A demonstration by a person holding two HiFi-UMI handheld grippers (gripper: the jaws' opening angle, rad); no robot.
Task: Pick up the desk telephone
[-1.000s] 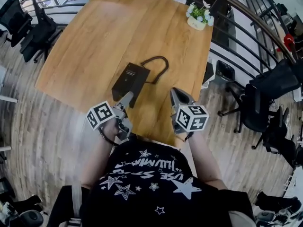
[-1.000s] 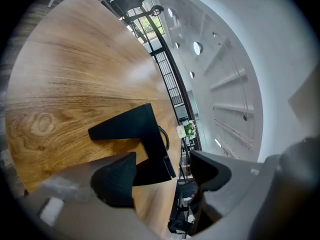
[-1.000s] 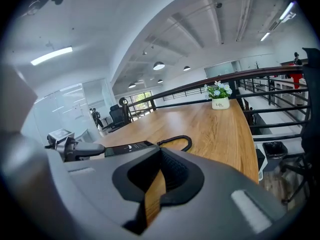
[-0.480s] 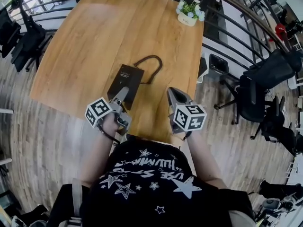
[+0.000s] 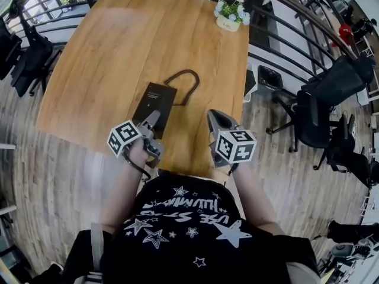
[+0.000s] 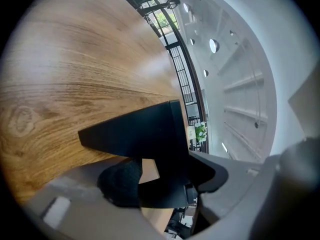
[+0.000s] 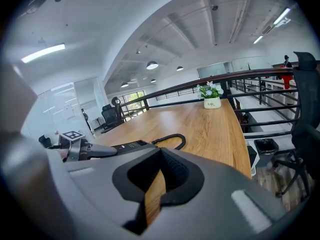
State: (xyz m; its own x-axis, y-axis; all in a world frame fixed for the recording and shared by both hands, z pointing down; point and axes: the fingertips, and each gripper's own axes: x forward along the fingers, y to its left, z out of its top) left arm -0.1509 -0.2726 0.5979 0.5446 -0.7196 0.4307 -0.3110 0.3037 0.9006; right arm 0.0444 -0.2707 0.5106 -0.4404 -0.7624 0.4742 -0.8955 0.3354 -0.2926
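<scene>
The black desk telephone [image 5: 155, 101] lies flat near the front edge of the wooden table [image 5: 118, 46], and its coiled cord [image 5: 183, 76] loops off its far end. My left gripper [image 5: 151, 119] is at the phone's near end. In the left gripper view the phone's black body [image 6: 140, 131] runs between the jaws of the left gripper [image 6: 160, 179], which are closing. A sliver of wood still shows beside the left pad [image 6: 120, 184]. My right gripper [image 5: 217, 118] hovers to the phone's right, shut and empty. Its own view shows the right gripper [image 7: 159, 176], the phone [image 7: 131, 145] and the cord [image 7: 172, 140].
A white pot of flowers [image 5: 230, 16] stands at the table's far right corner. A dark curved railing [image 5: 278, 34] runs along the far and right sides. Black office chairs [image 5: 331, 105] stand beyond it on the right, and more chairs [image 5: 23, 52] on the left.
My left gripper has sunk a little and edged closer over the phone's near end. The right gripper has stayed where it was.
</scene>
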